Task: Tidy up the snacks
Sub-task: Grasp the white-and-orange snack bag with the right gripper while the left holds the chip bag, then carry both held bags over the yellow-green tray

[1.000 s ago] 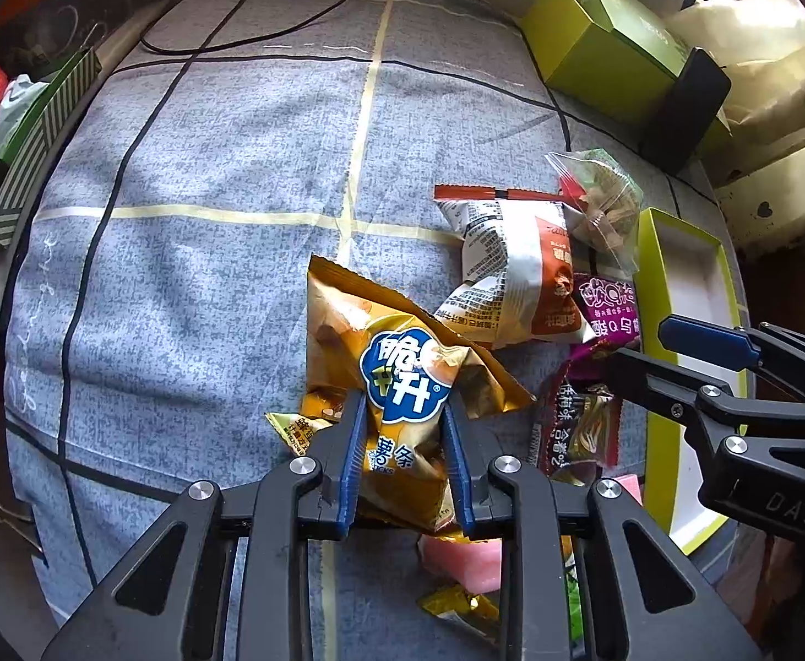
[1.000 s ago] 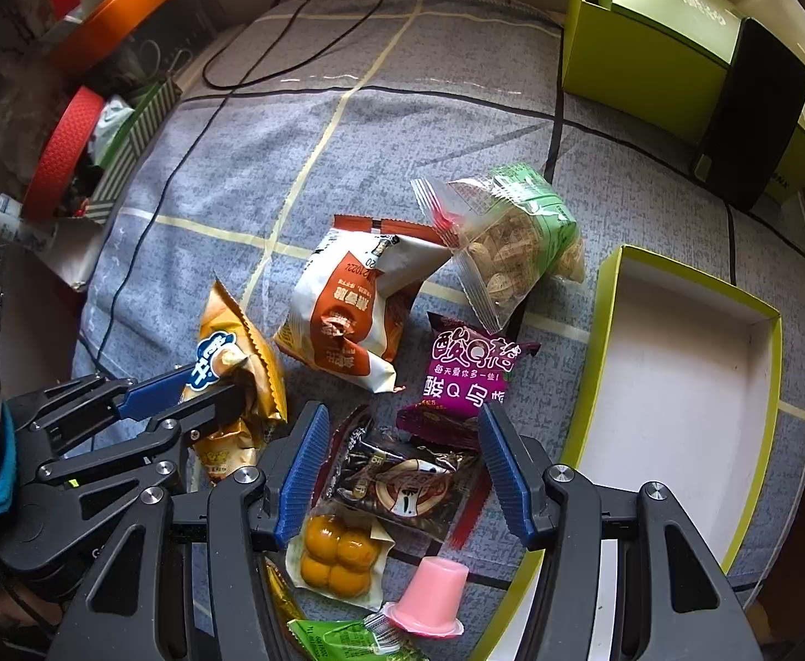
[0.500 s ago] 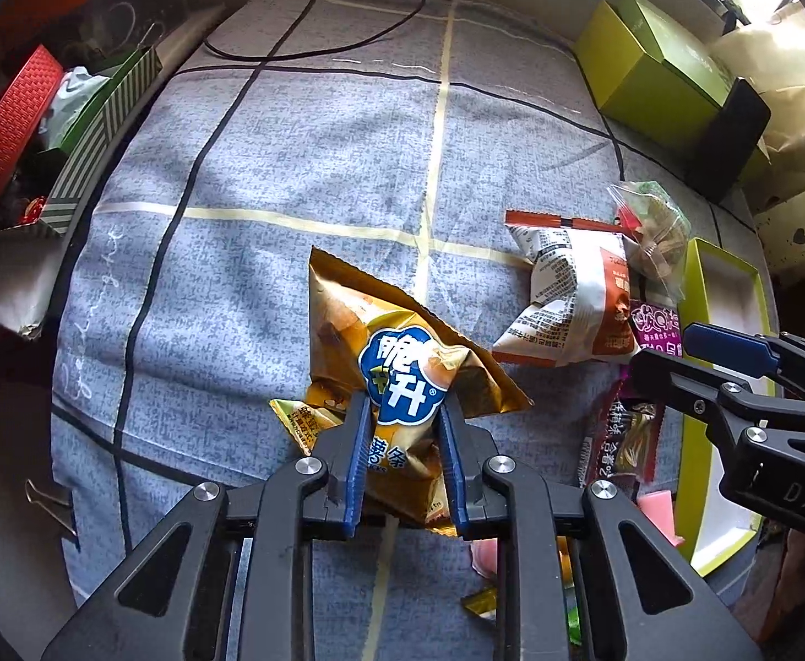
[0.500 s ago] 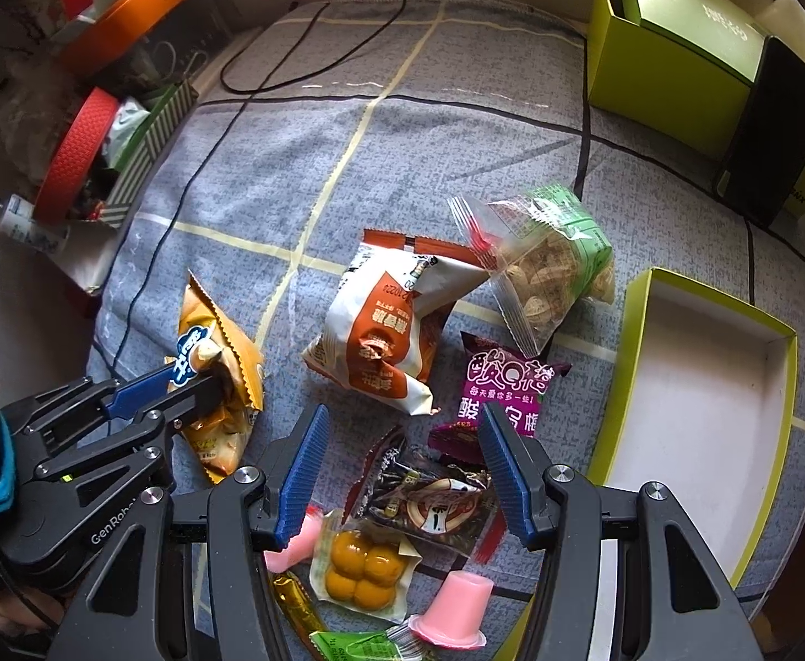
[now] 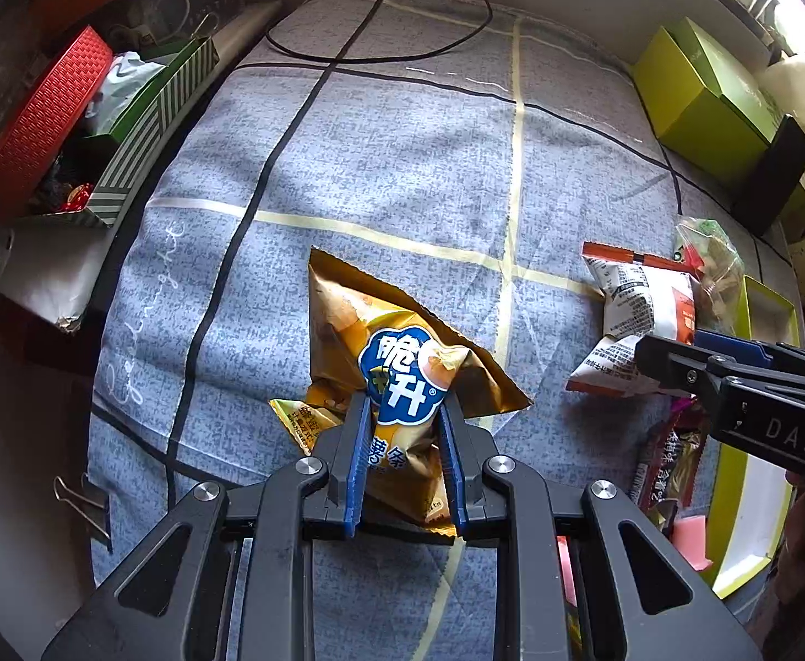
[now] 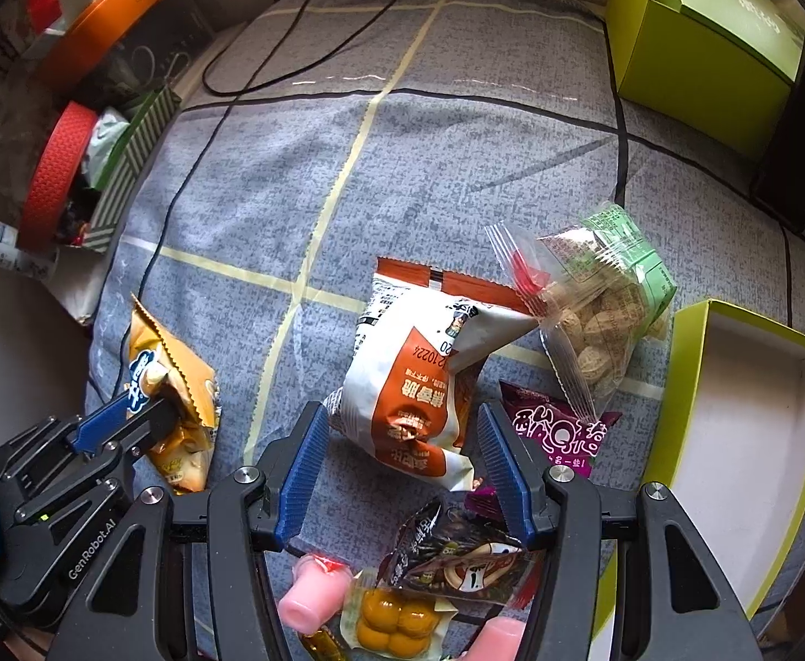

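My left gripper (image 5: pixel 405 405) is shut on the lower half of a yellow chip bag (image 5: pixel 369 325), which hangs tilted just over the grey checked cloth; the bag (image 6: pixel 177 369) also shows at lower left in the right wrist view. My right gripper (image 6: pixel 402 413) is open. Its blue fingers straddle a white and orange snack bag (image 6: pixel 408 380) without pressing it. Around that bag lie a clear nut bag (image 6: pixel 600 297), a purple packet (image 6: pixel 556 432), a dark packet (image 6: pixel 457 553), a packet of yellow balls (image 6: pixel 394 617) and a pink jelly cup (image 6: pixel 311 592).
An open tray with a green rim (image 6: pixel 678 413) sits at the right. A green box (image 6: pixel 694 49) and a black block (image 6: pixel 793 143) stand at the far right corner. A black cable (image 5: pixel 380 58) crosses the far cloth. Red and striped boxes (image 5: pixel 44 115) crowd the left edge.
The left jaws narrowed on the chip bag and carried it left, away from the pile. The right gripper moved forward from the dark packet to over the white and orange bag.
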A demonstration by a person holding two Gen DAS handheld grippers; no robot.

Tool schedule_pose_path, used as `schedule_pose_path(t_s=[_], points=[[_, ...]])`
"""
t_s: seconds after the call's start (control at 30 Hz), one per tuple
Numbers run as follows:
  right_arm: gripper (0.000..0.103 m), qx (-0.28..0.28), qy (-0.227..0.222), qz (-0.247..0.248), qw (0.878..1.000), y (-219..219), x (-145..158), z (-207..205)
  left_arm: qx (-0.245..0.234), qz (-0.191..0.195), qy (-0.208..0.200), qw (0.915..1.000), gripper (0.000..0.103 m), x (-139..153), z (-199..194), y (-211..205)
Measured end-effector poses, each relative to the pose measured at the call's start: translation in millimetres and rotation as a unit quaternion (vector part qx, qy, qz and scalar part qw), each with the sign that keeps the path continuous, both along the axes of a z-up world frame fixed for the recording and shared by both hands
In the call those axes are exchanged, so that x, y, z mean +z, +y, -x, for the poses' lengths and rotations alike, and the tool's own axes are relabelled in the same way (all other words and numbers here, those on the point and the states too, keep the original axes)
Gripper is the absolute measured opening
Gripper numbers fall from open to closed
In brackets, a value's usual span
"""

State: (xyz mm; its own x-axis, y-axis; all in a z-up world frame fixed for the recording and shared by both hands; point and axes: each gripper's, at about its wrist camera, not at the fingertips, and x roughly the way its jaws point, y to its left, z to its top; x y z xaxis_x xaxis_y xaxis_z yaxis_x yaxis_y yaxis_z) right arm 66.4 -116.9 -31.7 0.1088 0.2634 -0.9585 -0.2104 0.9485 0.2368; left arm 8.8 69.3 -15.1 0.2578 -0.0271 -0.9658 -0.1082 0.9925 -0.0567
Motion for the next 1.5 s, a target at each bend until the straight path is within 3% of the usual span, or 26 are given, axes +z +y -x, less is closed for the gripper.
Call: schedule_pose_path(t_s=[0.37, 0.5, 0.8, 1.3, 1.5], points=[[0.056, -0.008, 0.023, 0.016, 1.0, 11, -21, -18, 0.005, 0.009, 0.002, 1.0, 0.024, -2, -3, 4], [0.043, -0.004, 0.018, 0.028, 0.999, 12, -20, -19, 0.003, 0.009, 0.002, 1.0, 0.025, -2, -4, 5], [0.037, 0.014, -0.005, 0.02, 1.0, 12, -4, -11, -0.002, 0.006, -0.001, 1.0, 0.024, 4, -4, -3], [0.037, 0.019, -0.032, -0.029, 0.999, -3, 29, 20, -0.019, 0.0, -0.018, 0.9997, 0.024, 29, 3, -24], [0.037, 0.03, -0.032, -0.088, 0.995, -4, 41, 31, -0.02, -0.003, -0.024, 0.9995, 0.024, 39, 8, -29]])
